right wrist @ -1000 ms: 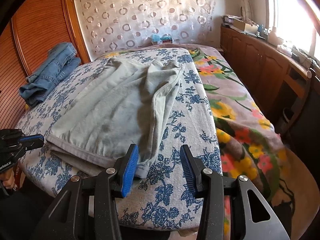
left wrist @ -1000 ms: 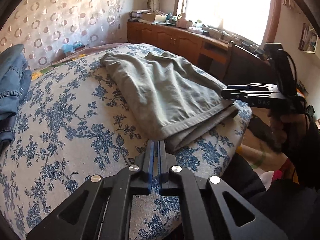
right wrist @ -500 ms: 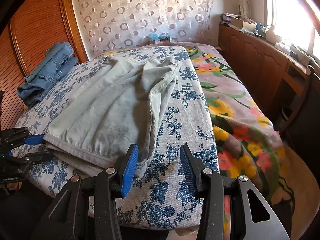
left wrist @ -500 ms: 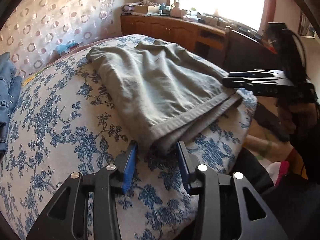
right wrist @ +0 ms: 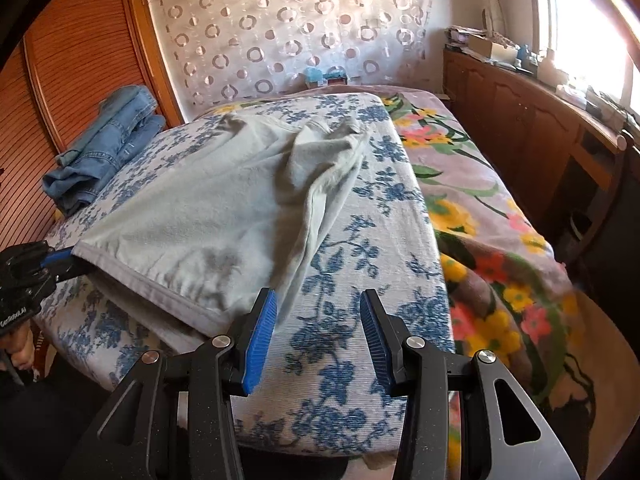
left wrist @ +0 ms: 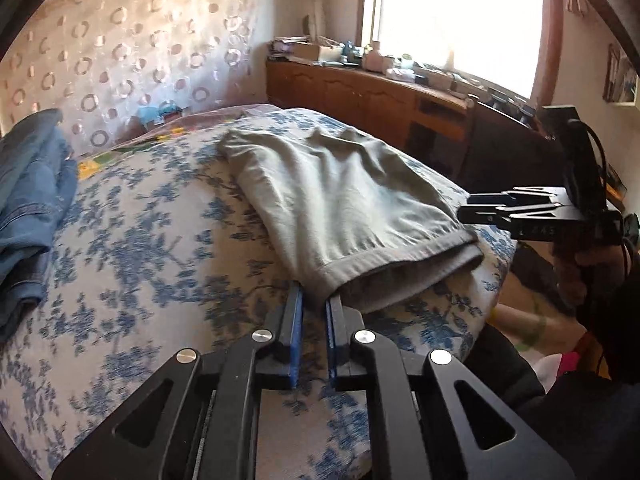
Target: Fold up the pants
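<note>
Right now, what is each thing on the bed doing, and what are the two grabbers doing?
Grey pants: folded over, lying on the bed, near corner lifted.
Left gripper: fingers closed on the pants' hem corner.
Right gripper: open, beside the pants' other corner.
Jeans: piled at the far side.

You have one pair of grey pants [left wrist: 340,208] on one bed [left wrist: 132,264], one pile of blue jeans [right wrist: 104,148], two grippers, left gripper [left wrist: 314,312] and right gripper [right wrist: 318,314], each with two fingers.
</note>
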